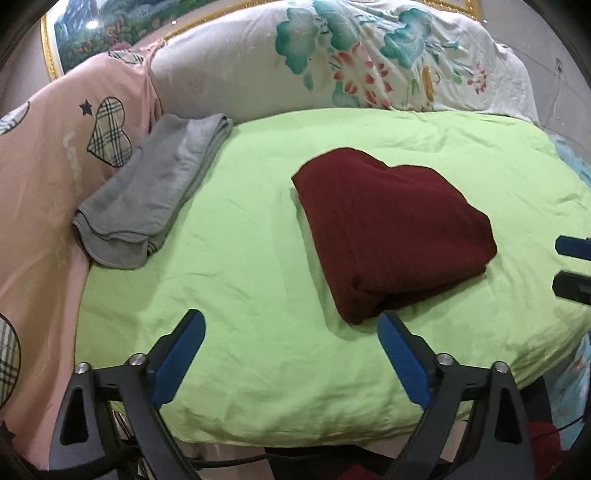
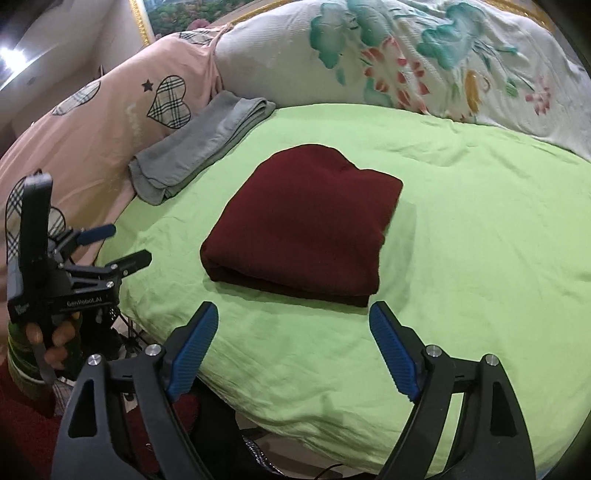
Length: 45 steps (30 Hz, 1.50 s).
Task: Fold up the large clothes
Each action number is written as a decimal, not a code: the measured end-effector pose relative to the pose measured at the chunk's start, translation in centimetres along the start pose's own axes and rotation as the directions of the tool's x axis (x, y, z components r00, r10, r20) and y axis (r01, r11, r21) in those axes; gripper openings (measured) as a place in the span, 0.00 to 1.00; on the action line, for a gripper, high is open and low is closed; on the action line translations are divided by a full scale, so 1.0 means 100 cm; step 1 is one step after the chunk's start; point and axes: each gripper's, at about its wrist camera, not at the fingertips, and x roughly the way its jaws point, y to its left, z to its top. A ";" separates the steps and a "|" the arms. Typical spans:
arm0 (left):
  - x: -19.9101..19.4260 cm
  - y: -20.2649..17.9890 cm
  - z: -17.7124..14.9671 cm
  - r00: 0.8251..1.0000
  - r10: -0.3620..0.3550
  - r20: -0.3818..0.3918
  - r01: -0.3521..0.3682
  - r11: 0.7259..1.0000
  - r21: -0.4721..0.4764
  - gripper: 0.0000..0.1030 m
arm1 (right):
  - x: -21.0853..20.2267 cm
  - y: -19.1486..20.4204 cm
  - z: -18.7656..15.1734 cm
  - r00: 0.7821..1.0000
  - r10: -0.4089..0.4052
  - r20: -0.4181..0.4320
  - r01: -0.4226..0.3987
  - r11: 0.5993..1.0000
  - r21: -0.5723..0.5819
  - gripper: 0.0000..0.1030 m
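A dark red knit garment, ribbed and folded into a thick, soft-cornered block, lies in the middle of the creased lime-green sheet. The left gripper and right gripper hang just short of its near edge, blue ridged pads spread wide, nothing between them. The left tool's body reads "GenRobot.AI". A folded grey cloth rests against a pink heart-patterned cover whose pale lettering is perhaps "Love".

Green-sheeted bed — gold-framed landscape picture behind.
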 end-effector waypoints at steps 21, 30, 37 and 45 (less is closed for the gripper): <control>0.051 0.006 0.001 0.989 0.071 -0.127 -0.076 0.996 -0.036 0.93 | 0.065 -0.016 -0.001 0.992 -0.018 -0.123 0.026 0.998 0.063 0.85; 0.051 0.001 0.008 0.991 0.058 -0.121 -0.061 0.998 -0.023 0.93 | 0.064 -0.021 0.009 0.994 -0.016 -0.113 0.024 0.997 0.072 0.85; 0.045 -0.002 0.016 0.994 0.048 -0.098 -0.050 0.999 -0.015 0.93 | 0.062 -0.021 0.018 0.994 -0.015 -0.109 0.022 0.998 0.064 0.85; 0.039 -0.009 0.019 0.996 0.040 -0.081 -0.040 0.999 0.001 0.93 | 0.058 -0.019 0.022 0.995 -0.008 -0.101 0.014 0.998 0.057 0.85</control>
